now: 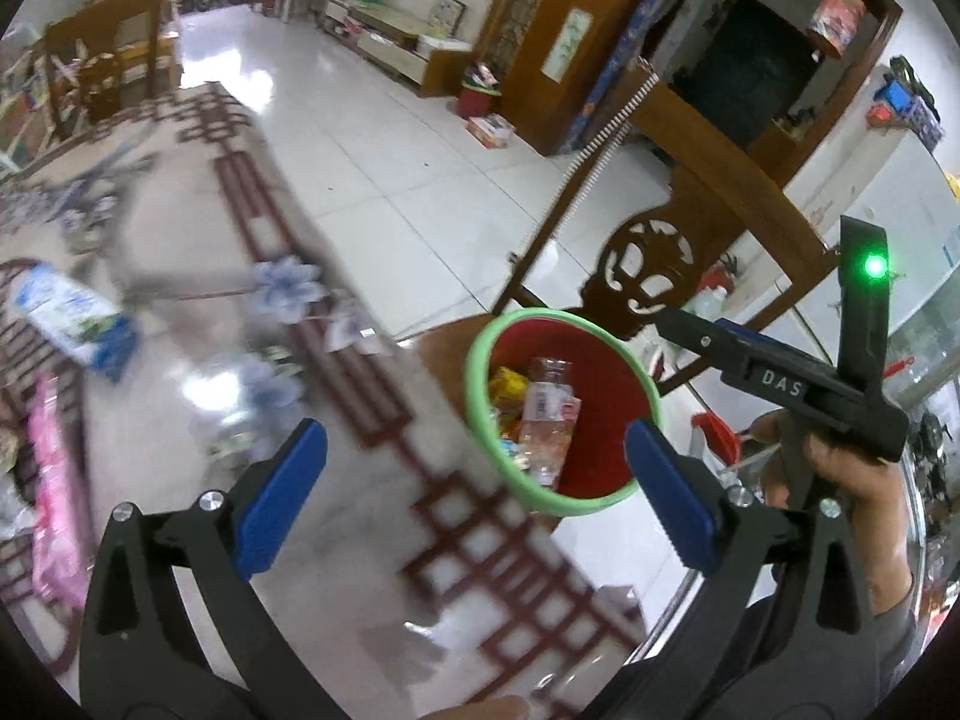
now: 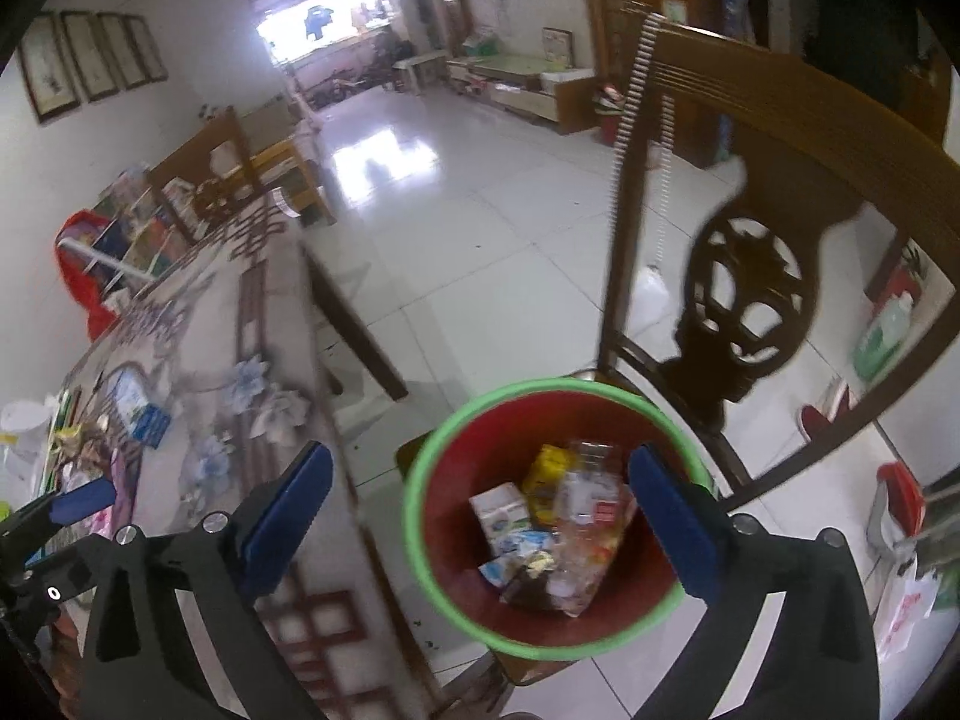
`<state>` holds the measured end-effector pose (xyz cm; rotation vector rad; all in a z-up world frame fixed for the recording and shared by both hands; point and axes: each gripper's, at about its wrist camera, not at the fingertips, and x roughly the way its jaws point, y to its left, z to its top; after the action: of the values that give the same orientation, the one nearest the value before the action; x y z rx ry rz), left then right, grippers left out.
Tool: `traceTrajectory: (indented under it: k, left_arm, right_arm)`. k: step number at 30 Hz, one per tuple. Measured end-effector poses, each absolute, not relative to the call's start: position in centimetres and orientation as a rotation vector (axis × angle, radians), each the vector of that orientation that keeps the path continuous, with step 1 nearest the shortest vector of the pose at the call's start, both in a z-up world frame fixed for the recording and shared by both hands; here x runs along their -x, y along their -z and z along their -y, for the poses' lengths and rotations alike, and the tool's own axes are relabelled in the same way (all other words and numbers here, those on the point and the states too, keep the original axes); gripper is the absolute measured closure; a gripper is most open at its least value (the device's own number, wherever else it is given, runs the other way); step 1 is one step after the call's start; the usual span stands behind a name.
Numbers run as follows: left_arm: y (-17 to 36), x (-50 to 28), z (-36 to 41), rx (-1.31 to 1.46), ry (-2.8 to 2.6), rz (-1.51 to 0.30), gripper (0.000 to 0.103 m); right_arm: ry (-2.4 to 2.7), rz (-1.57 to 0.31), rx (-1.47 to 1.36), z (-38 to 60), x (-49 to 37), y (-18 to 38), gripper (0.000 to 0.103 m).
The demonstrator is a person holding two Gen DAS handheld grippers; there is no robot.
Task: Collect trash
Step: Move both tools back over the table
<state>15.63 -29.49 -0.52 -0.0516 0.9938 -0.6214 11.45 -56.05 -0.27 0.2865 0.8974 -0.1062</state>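
Note:
A red bin with a green rim (image 1: 480,420) (image 2: 414,510) stands on a chair seat beside the table. It holds a clear plastic bottle (image 1: 543,420) (image 2: 591,516), a yellow wrapper (image 2: 546,474) and a small carton (image 2: 501,510). My left gripper (image 1: 474,498) is open and empty over the table edge. My right gripper (image 2: 480,516) is open and empty above the bin; it also shows in the left wrist view (image 1: 780,372). A blue and white milk carton (image 1: 72,318) (image 2: 141,411) lies on the table with a pink packet (image 1: 54,492).
The table (image 1: 180,228) has a floral patterned cloth. A carved wooden chair back (image 2: 750,276) rises behind the bin. More clutter and a white cup (image 2: 21,426) sit at the table's far left. White tiled floor (image 2: 480,180) stretches beyond.

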Motion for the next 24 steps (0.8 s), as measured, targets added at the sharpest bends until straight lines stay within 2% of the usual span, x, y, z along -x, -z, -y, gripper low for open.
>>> traceTrajectory:
  k: [16,24]
  left_arm:
    - [-1.7,-12.8,6.6,0.198,0.282,-0.935,0.006]
    - [-1.1,-11.6,-1.1,0.244,0.164,-0.931,0.006]
  right_arm:
    - [-0.234,-0.913,-0.049,34.9,-14.9,-1.5,0.008]
    - [-0.331,-0.953,0.007,27.8,-15.8,-0.2,0.008]
